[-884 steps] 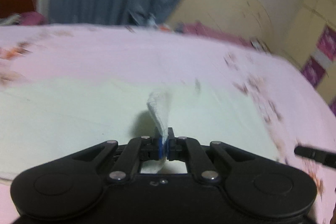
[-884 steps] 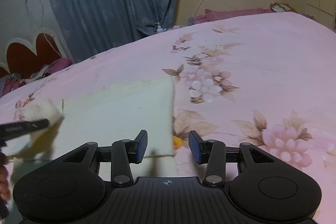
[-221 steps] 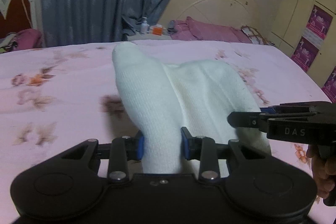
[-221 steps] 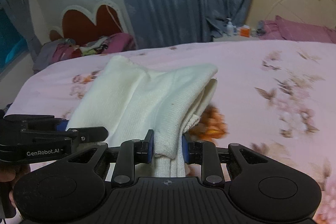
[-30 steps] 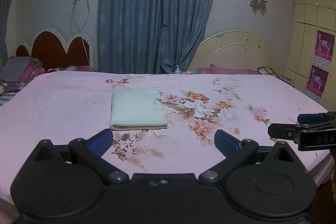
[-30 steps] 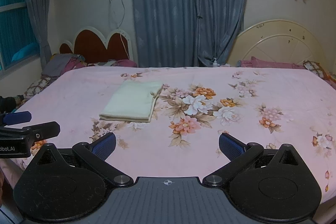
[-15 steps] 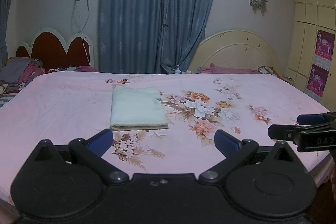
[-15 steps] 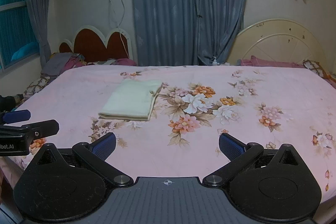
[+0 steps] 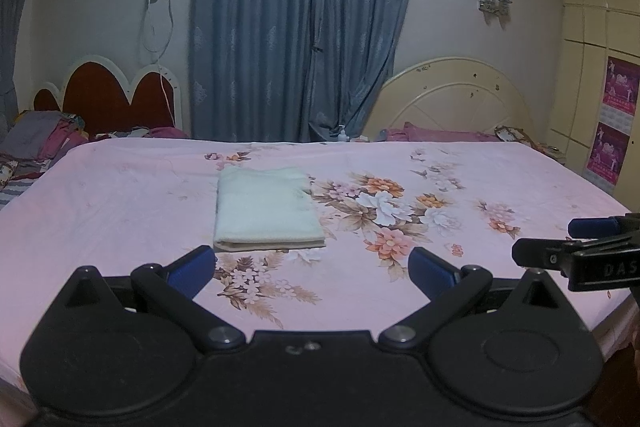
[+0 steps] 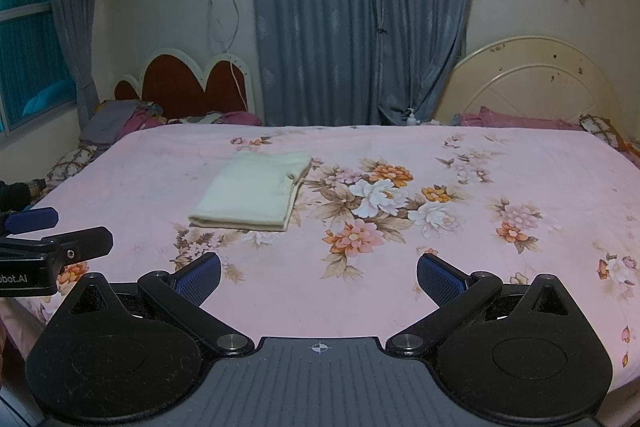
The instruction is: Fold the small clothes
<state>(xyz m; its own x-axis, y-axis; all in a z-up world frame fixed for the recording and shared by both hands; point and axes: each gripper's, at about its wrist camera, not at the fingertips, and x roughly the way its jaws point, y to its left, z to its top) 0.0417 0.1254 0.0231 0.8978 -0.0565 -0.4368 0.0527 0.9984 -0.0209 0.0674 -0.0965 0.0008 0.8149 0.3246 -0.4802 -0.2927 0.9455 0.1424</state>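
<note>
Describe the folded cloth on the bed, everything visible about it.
The cloth is pale cream, soft and knit-looking, folded into a flat, neat rectangle of several layers whose edges show along its near side. It lies on the pink floral bedsheet, left of the big flower print, touching only the sheet. Both grippers are open and well short of it.

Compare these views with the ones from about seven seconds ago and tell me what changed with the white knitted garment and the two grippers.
Both grippers let go: the left gripper and right gripper, then closed on the white knitted garment, now stand wide open and pulled back from it. The garment went from a held-up bundle to a flat folded rectangle on the pink floral bedsheet. Over the last second nothing visibly moved.
</note>
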